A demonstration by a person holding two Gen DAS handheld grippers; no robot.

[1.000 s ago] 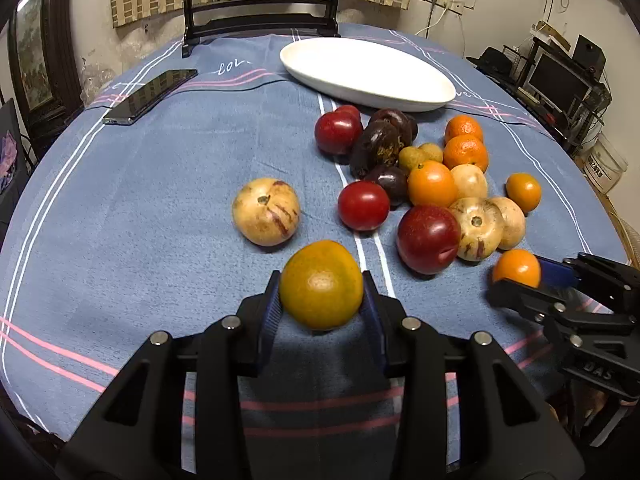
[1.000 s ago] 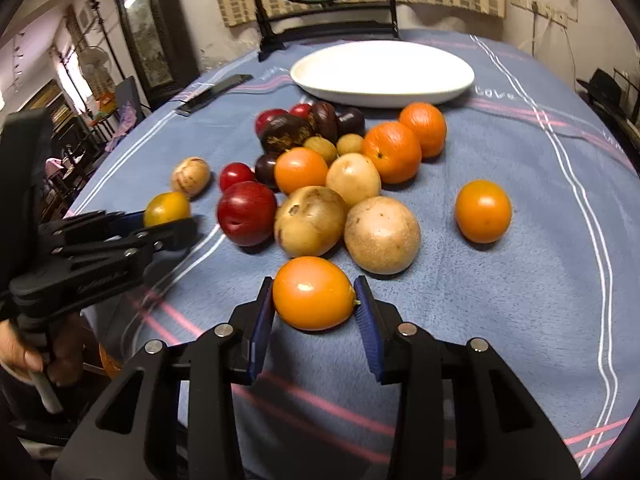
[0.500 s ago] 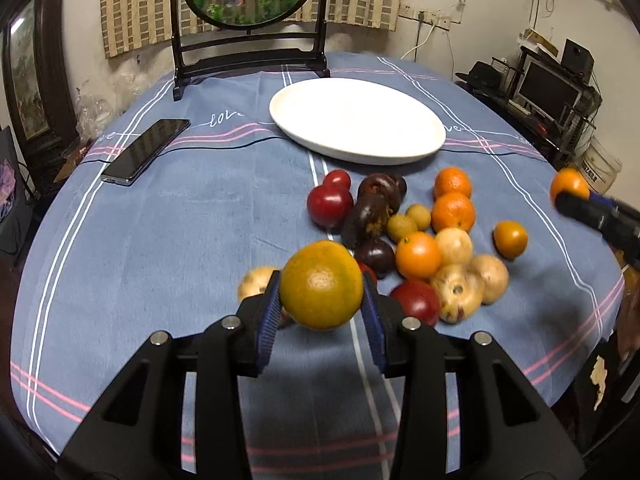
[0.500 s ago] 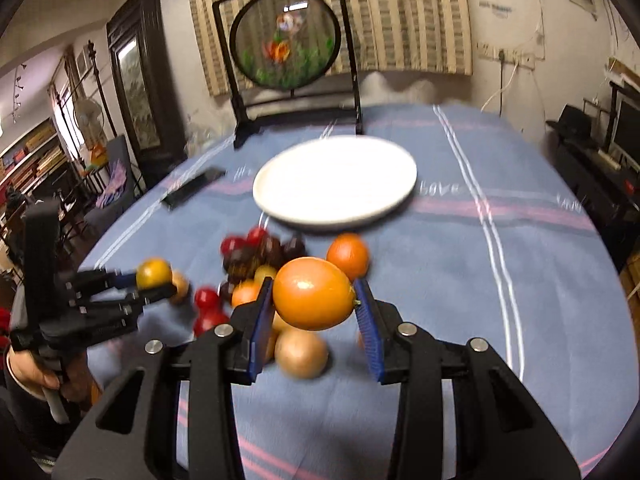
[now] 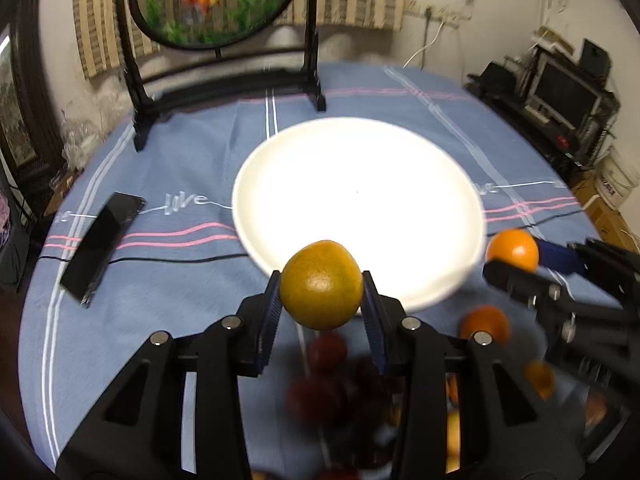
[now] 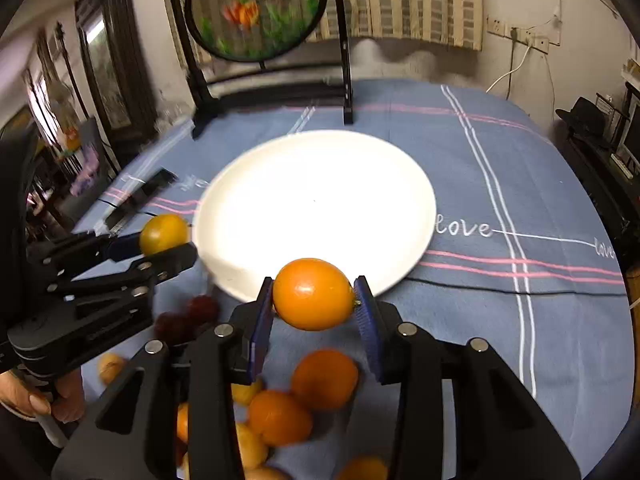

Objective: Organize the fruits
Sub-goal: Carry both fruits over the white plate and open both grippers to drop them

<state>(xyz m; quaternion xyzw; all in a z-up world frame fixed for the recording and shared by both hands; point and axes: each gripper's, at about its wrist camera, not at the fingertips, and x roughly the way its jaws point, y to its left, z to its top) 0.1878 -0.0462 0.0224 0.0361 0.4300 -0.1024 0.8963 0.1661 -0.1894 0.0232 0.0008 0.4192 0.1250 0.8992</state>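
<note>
My left gripper [image 5: 321, 299] is shut on a yellow-green orange [image 5: 321, 285] and holds it in the air at the near rim of the white plate [image 5: 280, 168]. My right gripper [image 6: 314, 303] is shut on a bright orange [image 6: 313, 294], also in the air at the near rim of the plate [image 6: 360, 184]. Each gripper shows in the other's view, the right one with its orange [image 5: 513, 249] and the left one with its orange [image 6: 163, 233]. The pile of loose fruit, oranges [image 6: 324, 378] and dark red fruit [image 5: 328, 350], lies below both grippers, blurred.
A black phone [image 5: 102, 242] lies on the blue tablecloth left of the plate. A black stand with a round goldfish picture [image 5: 218, 0] stands behind the plate. A black cable [image 6: 520, 290] runs across the cloth. Shelves and a monitor [image 5: 568, 92] are off the table's right side.
Both grippers have risen from the table with their oranges and moved forward over the fruit pile to the plate's near rim.
</note>
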